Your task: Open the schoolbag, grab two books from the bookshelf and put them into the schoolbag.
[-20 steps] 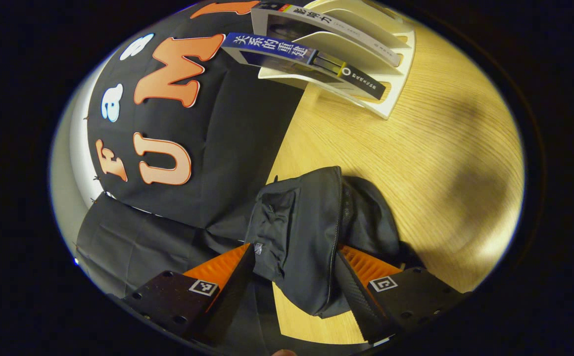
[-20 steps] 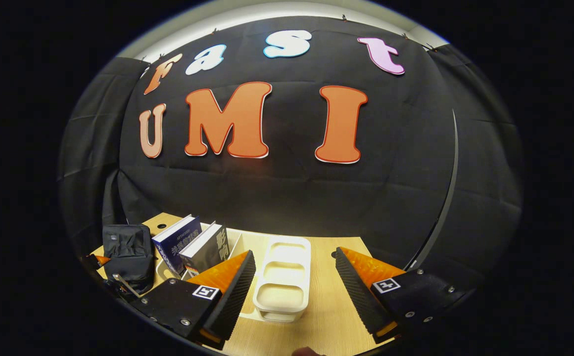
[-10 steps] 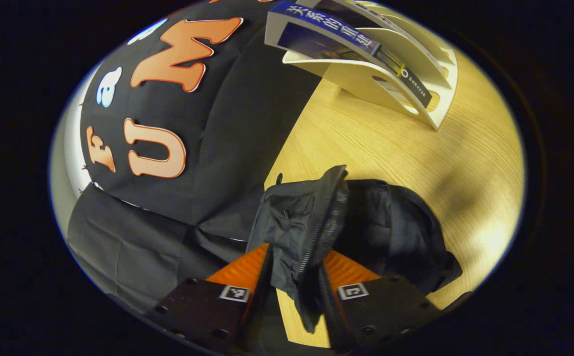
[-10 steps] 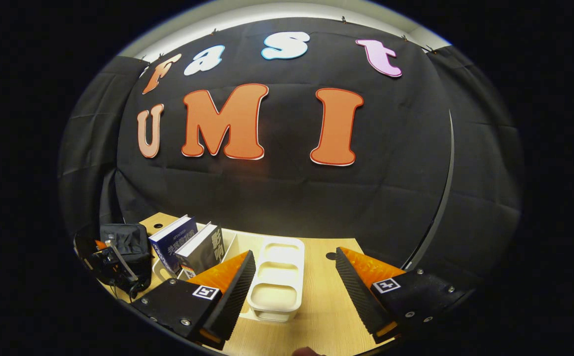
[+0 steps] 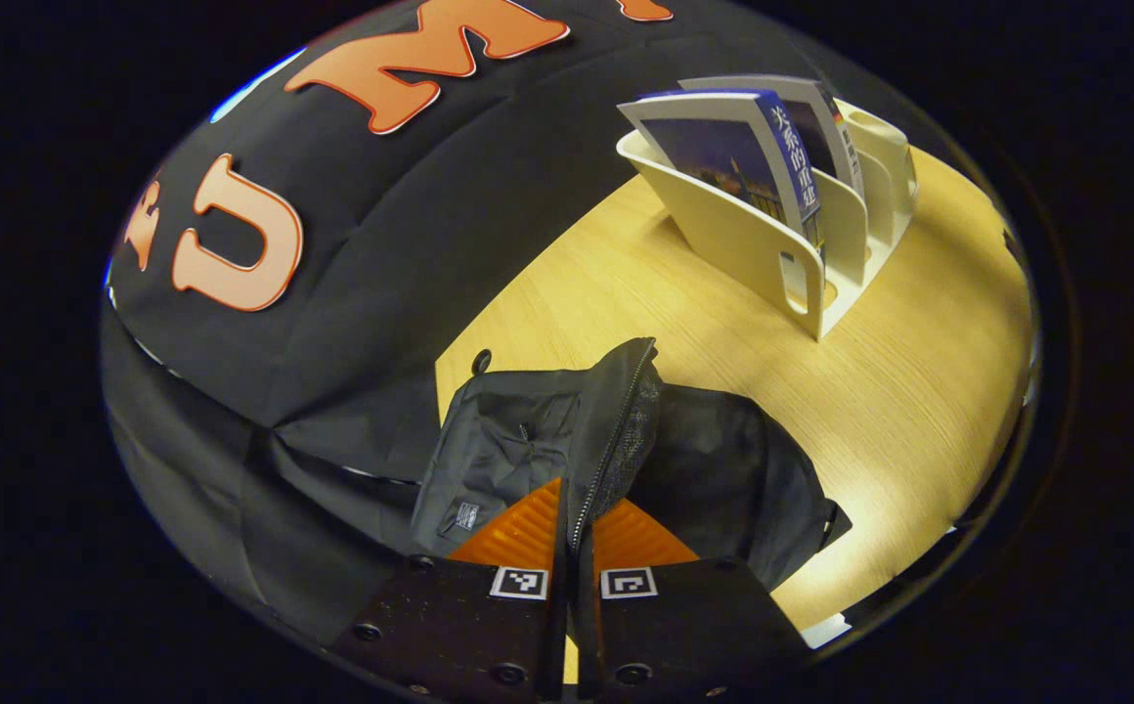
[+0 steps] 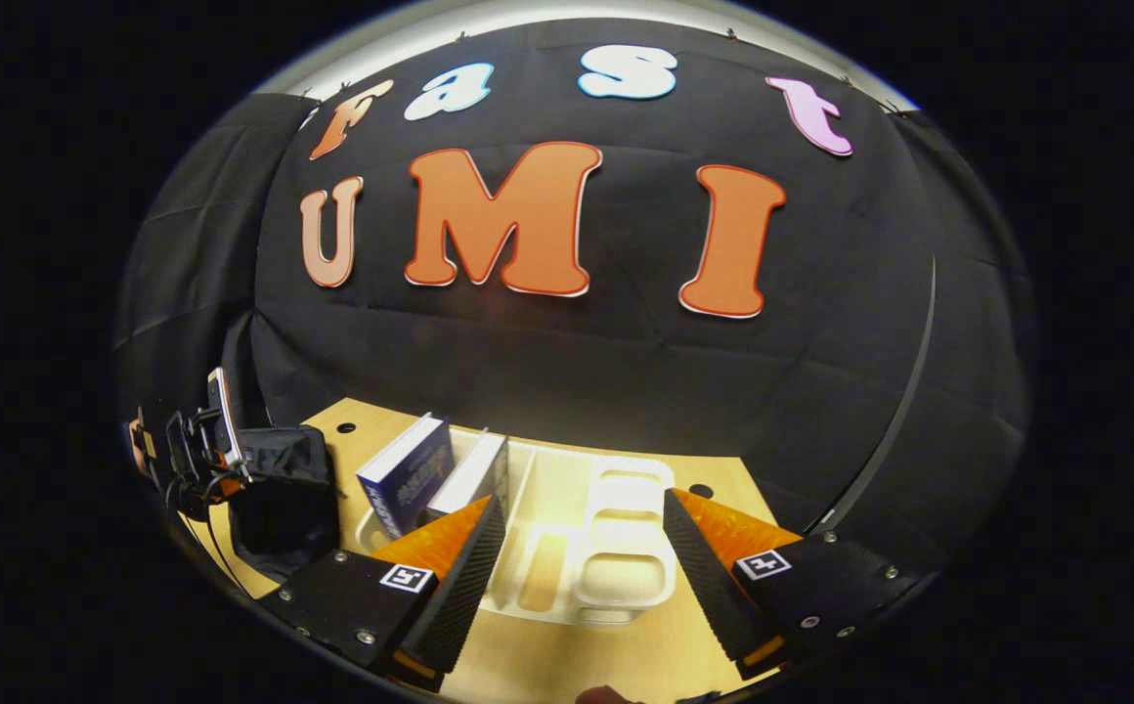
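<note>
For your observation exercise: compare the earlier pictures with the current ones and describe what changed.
The left tool closed from open onto the schoolbag flap's zipper edge. The right tool stayed open before the bookshelf; both books remain shelved.

Left gripper view: cam rides close over the black schoolbag (image 5: 567,440), looking down and across the wooden table (image 5: 919,391) toward the white bookshelf (image 5: 772,244), booth wall at left. Right gripper view: cam sits low at the table's near edge, farther back, facing the booth wall head-on. Shared by both: schoolbag (image 6: 279,489), bookshelf (image 6: 577,548) w/ two books (image 6: 411,474), table.
</note>
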